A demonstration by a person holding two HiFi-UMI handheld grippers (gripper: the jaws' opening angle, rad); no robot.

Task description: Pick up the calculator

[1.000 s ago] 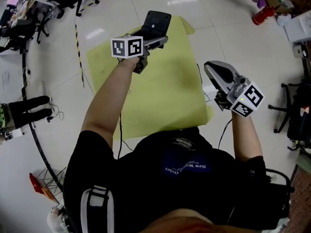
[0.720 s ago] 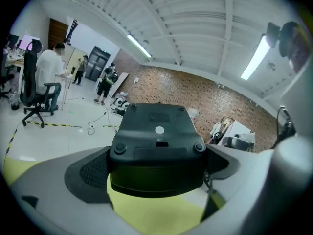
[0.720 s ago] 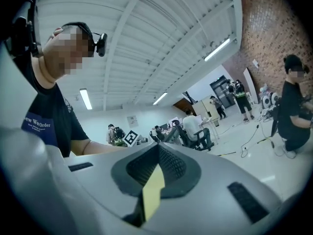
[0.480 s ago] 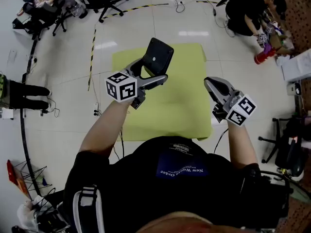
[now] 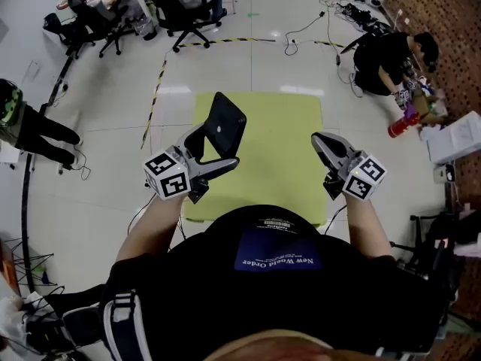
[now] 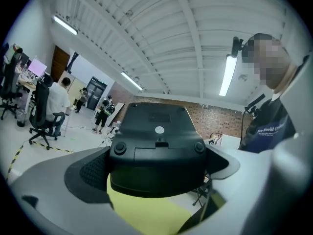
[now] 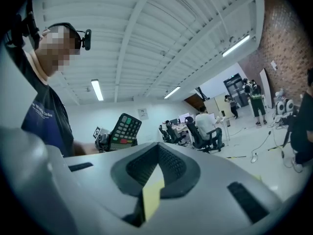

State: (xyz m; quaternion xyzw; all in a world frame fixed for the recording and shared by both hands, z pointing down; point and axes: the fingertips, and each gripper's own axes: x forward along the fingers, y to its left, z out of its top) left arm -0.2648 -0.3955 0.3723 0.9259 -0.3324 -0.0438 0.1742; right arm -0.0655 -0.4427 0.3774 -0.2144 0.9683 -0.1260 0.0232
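I see the left gripper (image 5: 213, 150) raised in front of the person's chest, and its jaws are closed on the black plastic calculator (image 5: 224, 126), one jaw on each long side of the body near its lower end. In the left gripper view the jaws stand apart only as wide as the calculator (image 6: 156, 136) itself, and its back faces the camera: a flat black shell with a small white round sticker and two round rubber feet. The calculator is in the air above the pale yellow rectangular mat (image 5: 279, 145) that lies on the glossy white floor (image 5: 98, 201). It does not touch the mat and is tilted, with its top end pointing up and away from the person. The right gripper (image 5: 322, 141) is well apart from it, on the other side of the person's body and above the right edge of the mat. In the right gripper view its jaws (image 7: 156, 166) are pressed together with nothing between them; only a thin strip of the yellow mat (image 7: 152, 196) shows below the place where they meet. From that view I also see the front of the calculator (image 7: 124, 128) in the distance, with green, red and dark keys. Each gripper carries a white cube with black square markers, the left one (image 5: 167, 175) and the right one (image 5: 359, 177) both close to the person's black shirt (image 5: 263, 277). A black and yellow striped tape (image 5: 158, 81) runs on the floor beyond the left side of the mat, and black office chairs (image 5: 188, 2) stand farther away.
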